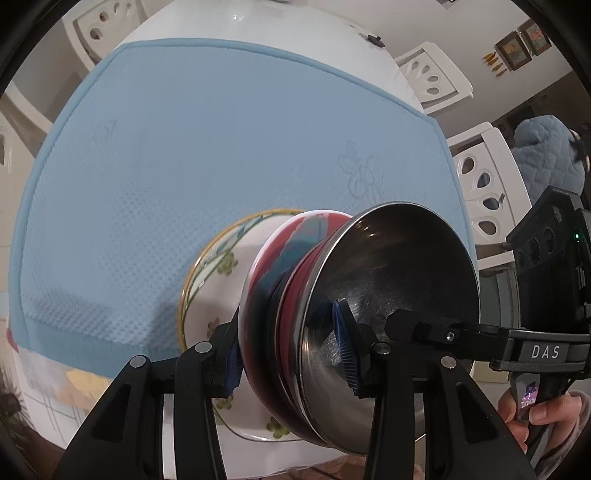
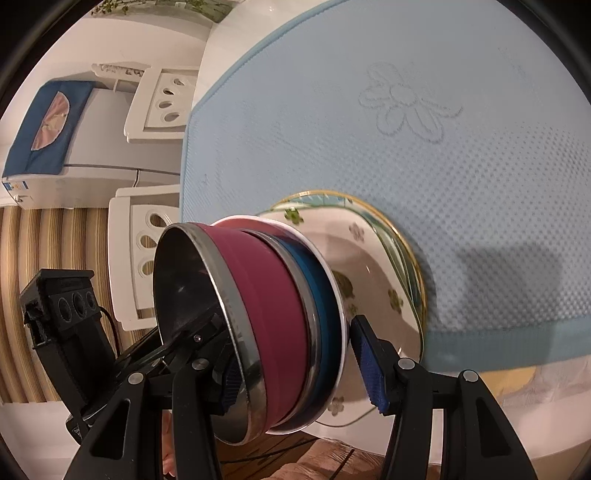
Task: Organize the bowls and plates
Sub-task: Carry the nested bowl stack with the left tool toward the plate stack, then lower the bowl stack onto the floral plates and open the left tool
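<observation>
Nearest: left gripper [image 1: 291,354] pinches the rim side of a nested stack, 1 pad inside the steel bowl [image 1: 388,280], the other against the white plate rim; right gripper [image 2: 303,373] clamps the same stack from the opposite side, 1 pad inside the steel bowl, 1 on the plate's far face. Stack hangs tilted on edge above the floral plate [image 1: 218,295], near the front edge of the blue mat [image 1: 184,140]. Risks, as I judge them: grip is on smooth rims only, so uneven release by either hand could let bowls slide out of the nest; a tilted set-down could chip the floral plate or skid it off the mat edge. Count: 1 steel bowl, 1 maroon bowl [image 2: 266,295], 1 blue bowl [image 2: 317,295], 1 white plate [image 2: 341,321], 1 floral plate, 1 mat, 1 white table [image 1: 295,33]. Beyond: at least 3 white chairs [image 1: 432,77].
</observation>
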The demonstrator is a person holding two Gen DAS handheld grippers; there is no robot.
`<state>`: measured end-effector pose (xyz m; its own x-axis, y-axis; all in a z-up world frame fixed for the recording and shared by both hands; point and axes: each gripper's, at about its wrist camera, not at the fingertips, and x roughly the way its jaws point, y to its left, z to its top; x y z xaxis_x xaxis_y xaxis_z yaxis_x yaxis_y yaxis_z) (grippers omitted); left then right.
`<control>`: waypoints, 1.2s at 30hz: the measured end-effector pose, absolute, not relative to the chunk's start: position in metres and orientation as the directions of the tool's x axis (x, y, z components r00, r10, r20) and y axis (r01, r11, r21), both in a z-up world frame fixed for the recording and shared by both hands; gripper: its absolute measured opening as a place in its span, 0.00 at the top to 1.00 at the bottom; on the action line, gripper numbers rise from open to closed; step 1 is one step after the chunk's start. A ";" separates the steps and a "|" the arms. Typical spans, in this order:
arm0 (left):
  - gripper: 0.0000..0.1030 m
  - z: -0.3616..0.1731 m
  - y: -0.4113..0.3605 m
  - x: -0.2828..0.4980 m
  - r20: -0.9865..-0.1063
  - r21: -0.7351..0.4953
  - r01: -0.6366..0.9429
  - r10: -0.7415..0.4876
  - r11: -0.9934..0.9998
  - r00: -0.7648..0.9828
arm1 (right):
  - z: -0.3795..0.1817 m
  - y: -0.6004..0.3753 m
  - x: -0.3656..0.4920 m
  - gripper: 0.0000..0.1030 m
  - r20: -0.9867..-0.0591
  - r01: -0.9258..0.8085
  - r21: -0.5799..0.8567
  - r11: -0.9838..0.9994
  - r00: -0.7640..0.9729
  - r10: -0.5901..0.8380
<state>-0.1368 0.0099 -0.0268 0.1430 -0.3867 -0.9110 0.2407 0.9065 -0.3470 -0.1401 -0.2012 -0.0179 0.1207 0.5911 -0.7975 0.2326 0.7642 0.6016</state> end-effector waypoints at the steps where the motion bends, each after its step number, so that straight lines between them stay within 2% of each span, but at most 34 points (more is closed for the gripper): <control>1: 0.62 -0.028 0.011 -0.139 -0.912 -0.345 0.240 -0.385 0.907 0.144 | -0.019 -0.200 -0.141 0.48 -0.799 0.235 0.600 0.765 0.119 0.590; 13: 0.60 -0.036 0.012 -0.144 -0.916 -0.332 0.253 -0.375 0.909 0.146 | -0.024 -0.189 -0.148 0.48 -0.835 0.211 0.550 0.808 0.118 0.537; 17: 0.61 -0.017 0.015 -0.155 -0.921 -0.261 0.298 -0.329 0.918 0.206 | -0.021 -0.193 -0.158 0.48 -0.831 0.245 0.556 0.794 0.147 0.536; 19: 0.58 0.002 0.023 -0.165 -0.916 -0.223 0.318 -0.310 0.921 0.254 | -0.013 -0.199 -0.167 0.45 -0.829 0.255 0.559 0.789 0.182 0.529; 20: 0.50 0.008 0.025 -0.168 -0.918 -0.201 0.319 -0.292 0.926 0.269 | -0.008 -0.201 -0.173 0.38 -0.833 0.246 0.553 0.796 0.200 0.516; 21: 0.47 0.013 0.029 -0.172 -0.919 -0.174 0.317 -0.270 0.932 0.287 | -0.002 -0.200 -0.179 0.32 -0.837 0.222 0.543 0.810 0.215 0.503; 22: 0.40 0.019 0.032 -0.176 -0.916 -0.157 0.319 -0.259 0.935 0.307 | 0.002 -0.198 -0.183 0.12 -0.841 0.206 0.534 0.820 0.222 0.493; 23: 0.33 0.022 0.034 -0.179 -0.912 -0.149 0.323 -0.256 0.935 0.322 | 0.007 -0.197 -0.189 0.00 -0.846 0.185 0.522 0.833 0.233 0.479; 24: 0.29 0.026 0.037 -0.184 -0.906 -0.132 0.328 -0.248 0.935 0.342 | 0.016 -0.192 -0.196 0.00 -0.845 0.152 0.511 0.846 0.271 0.461; 26: 0.07 0.029 0.038 -0.189 -0.902 -0.093 0.335 -0.222 0.938 0.371 | 0.028 -0.183 -0.204 0.00 -0.840 0.093 0.490 0.867 0.316 0.441; 27: 0.00 0.028 0.038 -0.192 -0.902 -0.067 0.339 -0.202 0.939 0.381 | 0.036 -0.173 -0.208 0.00 -0.847 0.049 0.450 0.892 0.339 0.409; 30: 0.01 0.021 0.036 -0.192 -0.909 -0.033 0.335 -0.168 0.942 0.383 | 0.046 -0.151 -0.215 0.00 -0.852 -0.028 0.353 0.935 0.403 0.334; 33: 0.01 0.015 0.047 -0.186 -0.912 -0.081 0.311 -0.196 0.947 0.360 | 0.050 -0.133 -0.221 0.00 -0.853 -0.074 0.208 0.975 0.474 0.218; 36: 0.01 0.010 0.052 -0.178 -0.915 -0.092 0.305 -0.201 0.948 0.350 | 0.041 -0.125 -0.217 0.00 -0.866 -0.091 0.168 0.982 0.461 0.191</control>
